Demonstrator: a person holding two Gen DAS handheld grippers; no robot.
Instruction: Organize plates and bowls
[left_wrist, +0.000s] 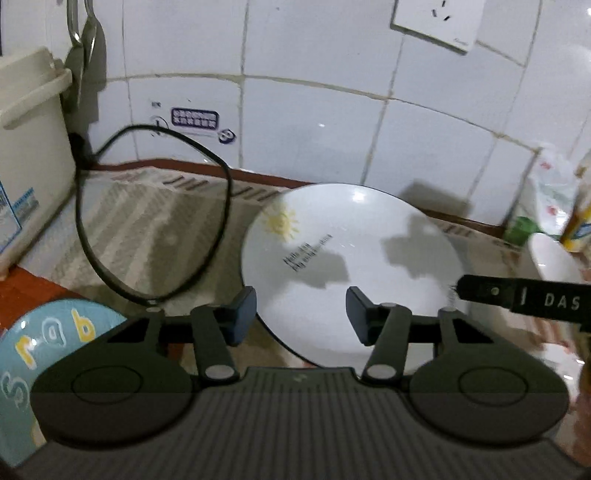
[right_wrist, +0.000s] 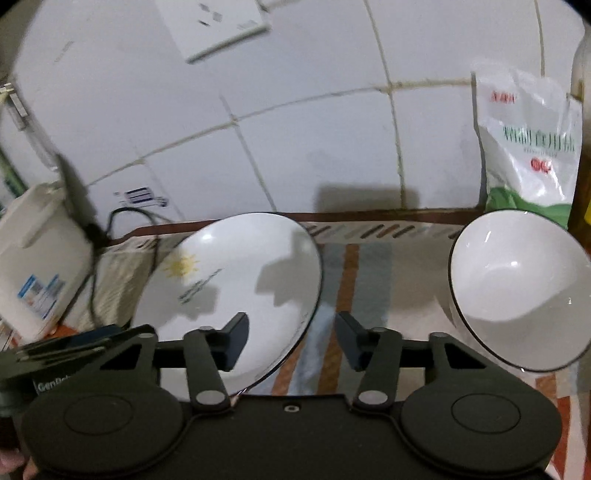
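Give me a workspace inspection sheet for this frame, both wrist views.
Surface: striped mat on a red-brown counter.
Job's things: white plate with a sun print lying flat; white bowl to its right; blue plate at lower left.
Clutter: white appliance; salt bag.
Grippers: left gripper over the white plate's near rim, jaws apart, empty; right gripper at the plate's right edge, jaws apart, empty.
Cables: black cord looped on the mat.
Surroundings: tiled wall, wall socket.
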